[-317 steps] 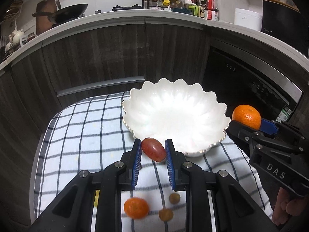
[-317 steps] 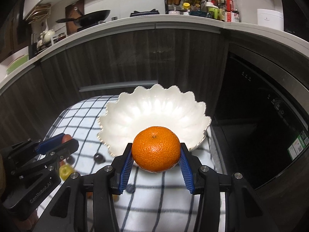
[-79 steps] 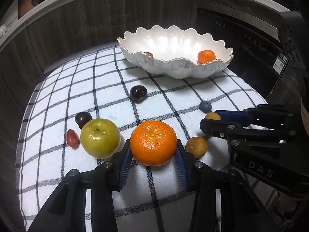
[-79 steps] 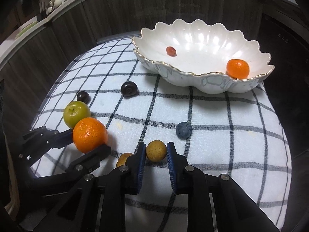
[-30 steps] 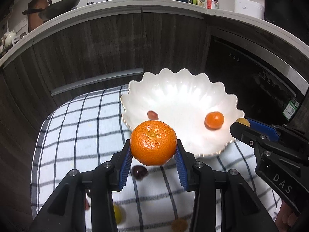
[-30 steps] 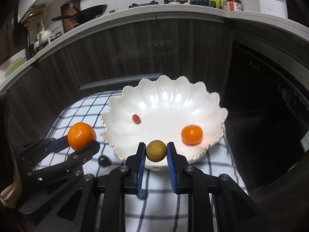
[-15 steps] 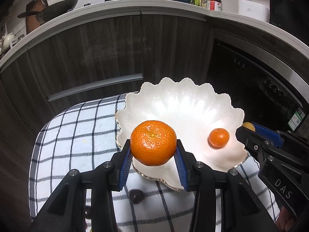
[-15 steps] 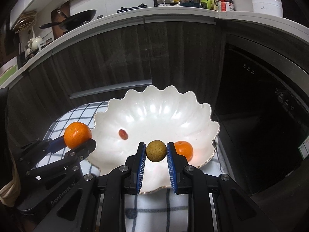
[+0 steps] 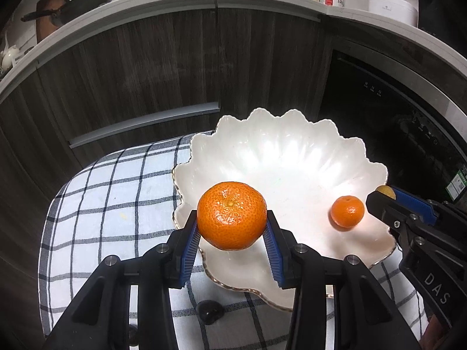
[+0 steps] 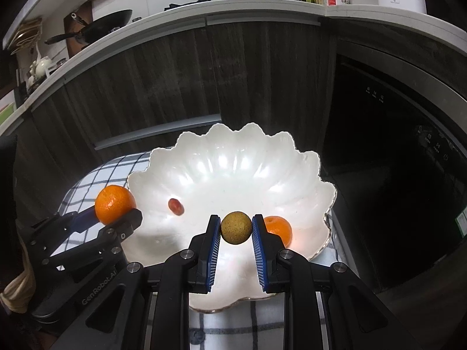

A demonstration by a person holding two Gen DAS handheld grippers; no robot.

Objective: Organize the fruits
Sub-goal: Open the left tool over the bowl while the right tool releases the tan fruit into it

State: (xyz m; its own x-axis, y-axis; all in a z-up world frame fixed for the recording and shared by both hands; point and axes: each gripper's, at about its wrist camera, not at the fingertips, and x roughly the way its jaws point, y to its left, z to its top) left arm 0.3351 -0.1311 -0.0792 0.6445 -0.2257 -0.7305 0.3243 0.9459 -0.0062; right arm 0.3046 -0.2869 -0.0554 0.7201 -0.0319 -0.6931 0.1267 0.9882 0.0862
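My left gripper (image 9: 232, 243) is shut on a large orange mandarin (image 9: 232, 215) and holds it over the near left rim of the white scalloped bowl (image 9: 280, 157). Over the bowl's near side my right gripper (image 10: 235, 240) is shut on a small round brown fruit (image 10: 235, 227). A smaller mandarin (image 9: 347, 211) lies inside the bowl at the right, partly behind the right fingers (image 10: 275, 227) in the right wrist view. A red grape (image 10: 175, 206) lies inside the bowl (image 10: 227, 172) at the left. The left gripper (image 10: 116, 218) with its mandarin (image 10: 114, 199) shows at the left of the right wrist view.
The bowl rests on a black-and-white checked cloth (image 9: 116, 204) over a small table. A dark plum (image 9: 209, 310) lies on the cloth just below the bowl. Dark wooden cabinets (image 9: 146, 64) and a black appliance (image 9: 394, 110) stand close behind. A worktop with a wok (image 10: 99, 29) and bottles runs above.
Both grippers have moved forward and slightly down toward the bowl with their fruits still held. The bowl now looms larger, and most fruit on the cloth has dropped out of sight.
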